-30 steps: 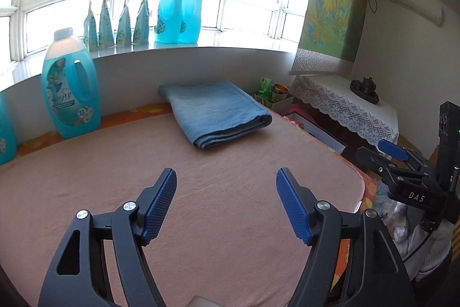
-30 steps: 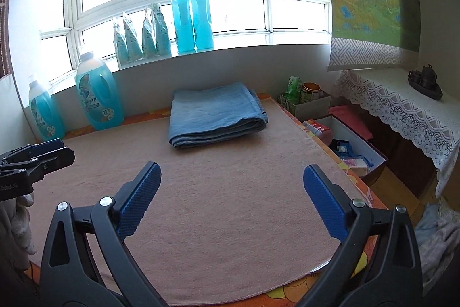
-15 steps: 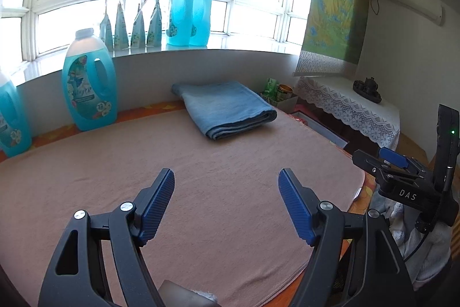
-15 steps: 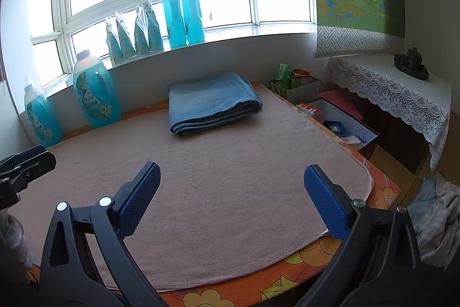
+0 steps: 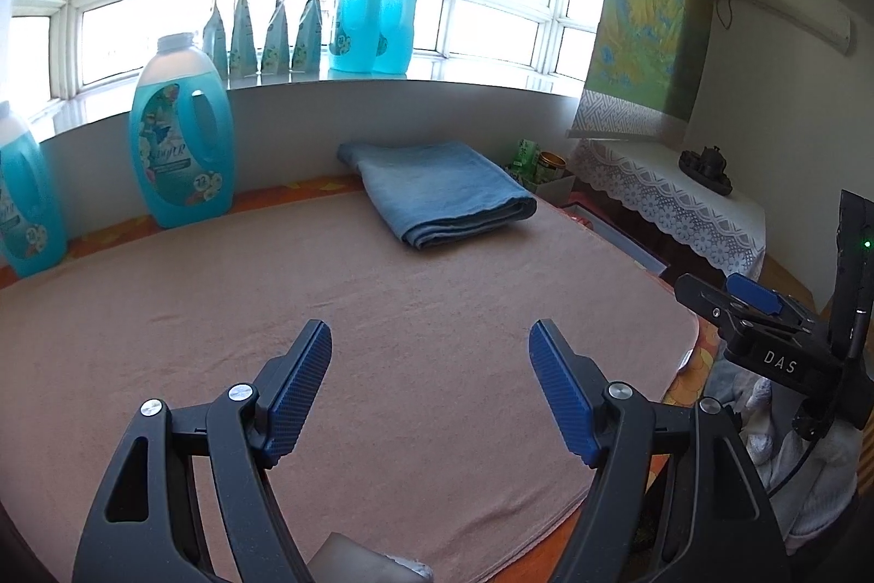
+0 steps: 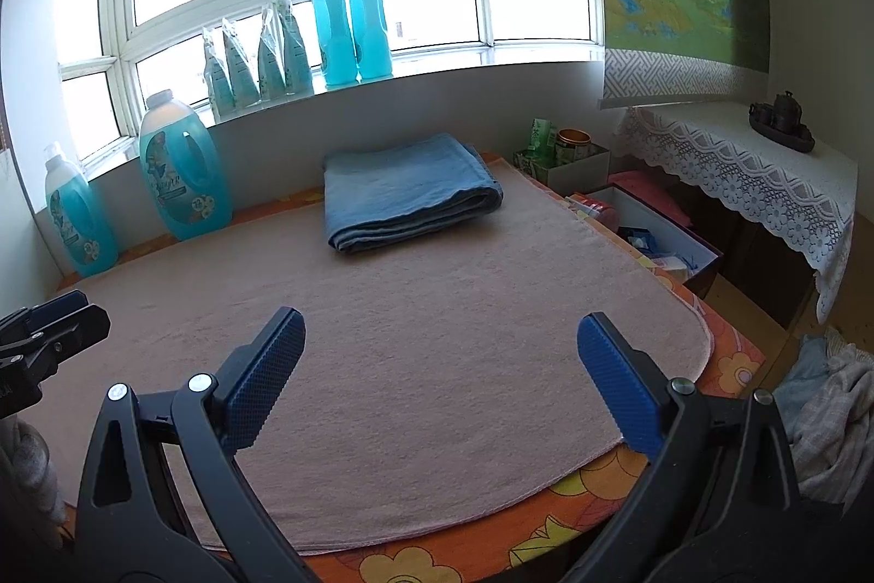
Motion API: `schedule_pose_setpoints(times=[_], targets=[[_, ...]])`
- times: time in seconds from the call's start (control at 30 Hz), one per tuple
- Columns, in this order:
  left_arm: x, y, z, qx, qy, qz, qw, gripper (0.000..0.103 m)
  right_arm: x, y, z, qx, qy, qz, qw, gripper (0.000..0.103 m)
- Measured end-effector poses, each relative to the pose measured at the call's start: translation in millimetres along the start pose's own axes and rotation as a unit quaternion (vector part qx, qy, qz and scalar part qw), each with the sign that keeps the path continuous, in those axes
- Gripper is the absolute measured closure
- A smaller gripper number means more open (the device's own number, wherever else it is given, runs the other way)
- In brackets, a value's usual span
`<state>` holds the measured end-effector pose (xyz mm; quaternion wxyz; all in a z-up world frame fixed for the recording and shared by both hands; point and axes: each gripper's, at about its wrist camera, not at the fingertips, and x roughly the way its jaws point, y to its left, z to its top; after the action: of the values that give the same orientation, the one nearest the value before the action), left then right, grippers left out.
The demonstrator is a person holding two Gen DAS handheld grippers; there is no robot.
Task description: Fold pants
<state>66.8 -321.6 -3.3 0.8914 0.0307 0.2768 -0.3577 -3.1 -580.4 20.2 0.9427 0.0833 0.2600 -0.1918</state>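
Folded blue pants (image 5: 437, 192) lie in a neat stack at the far side of the pink mat (image 5: 382, 310); they also show in the right wrist view (image 6: 407, 189). My left gripper (image 5: 431, 386) is open and empty over the near part of the mat. My right gripper (image 6: 440, 375) is open and empty over the near edge of the mat (image 6: 437, 337). The right gripper shows at the right of the left wrist view (image 5: 754, 304). The left gripper shows at the left edge of the right wrist view (image 6: 49, 326).
Blue detergent bottles (image 5: 180, 146) stand at the back left of the table, more on the windowsill (image 6: 349, 25). Open boxes (image 6: 644, 228) and a lace-covered side table (image 6: 765, 168) are to the right. A pile of clothes (image 6: 825, 408) lies low at the right.
Both grippers have drawn back from the folded pants and risen a little. They stay open and empty.
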Motion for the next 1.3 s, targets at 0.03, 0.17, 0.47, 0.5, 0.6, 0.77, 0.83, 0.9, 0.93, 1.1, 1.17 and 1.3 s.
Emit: schedule_pose_setpoints(times=[0.03, 0.17, 0.47, 0.5, 0.6, 0.77, 0.83, 0.9, 0.93, 1.1, 1.17, 1.3], targets=[[0, -1, 0, 0.001, -0.001, 0.001, 1.0000, 0.028, 0, 0, 0, 0.000, 0.001, 0.001, 1.000, 0.001], [-1, -2, 0, 0.002, -0.002, 0.001, 1.0000, 0.028, -1, 1, -1, -0.002, 0.000, 0.003, 1.000, 0.001], [0, -1, 1, 0.003, -0.002, 0.002, 1.0000, 0.028, 1, 3, -3, -0.001, 0.002, 0.005, 1.000, 0.001], [1, -1, 1, 0.004, -0.002, 0.002, 1.0000, 0.028, 2, 3, -3, -0.001, 0.003, 0.005, 1.000, 0.001], [1, -2, 0, 0.005, 0.000, 0.002, 1.0000, 0.028, 4, 5, -4, -0.003, 0.005, 0.006, 1.000, 0.001], [2, -3, -1, 0.005, 0.000, 0.002, 1.0000, 0.028, 3, 7, -6, -0.003, 0.005, 0.006, 1.000, 0.001], [2, -3, -1, 0.004, 0.001, 0.001, 1.0000, 0.028, 3, 7, -6, -0.003, 0.006, 0.006, 1.000, 0.001], [2, -3, -1, 0.004, 0.001, 0.002, 1.0000, 0.028, 6, 9, -7, -0.003, 0.008, 0.006, 1.000, 0.001], [2, -3, -1, 0.004, 0.001, 0.003, 1.0000, 0.028, 6, 10, -8, -0.004, 0.009, 0.007, 1.000, 0.001], [2, -3, -2, 0.003, 0.002, 0.004, 1.0000, 0.028, 7, 11, -8, -0.005, 0.009, 0.009, 1.000, 0.001], [2, -3, -2, 0.003, 0.003, 0.003, 1.0000, 0.028, 6, 12, -8, -0.005, 0.009, 0.008, 1.000, 0.001], [2, -3, -3, 0.005, 0.001, 0.005, 1.0000, 0.028, 7, 11, -8, -0.005, 0.010, 0.008, 1.000, 0.001]])
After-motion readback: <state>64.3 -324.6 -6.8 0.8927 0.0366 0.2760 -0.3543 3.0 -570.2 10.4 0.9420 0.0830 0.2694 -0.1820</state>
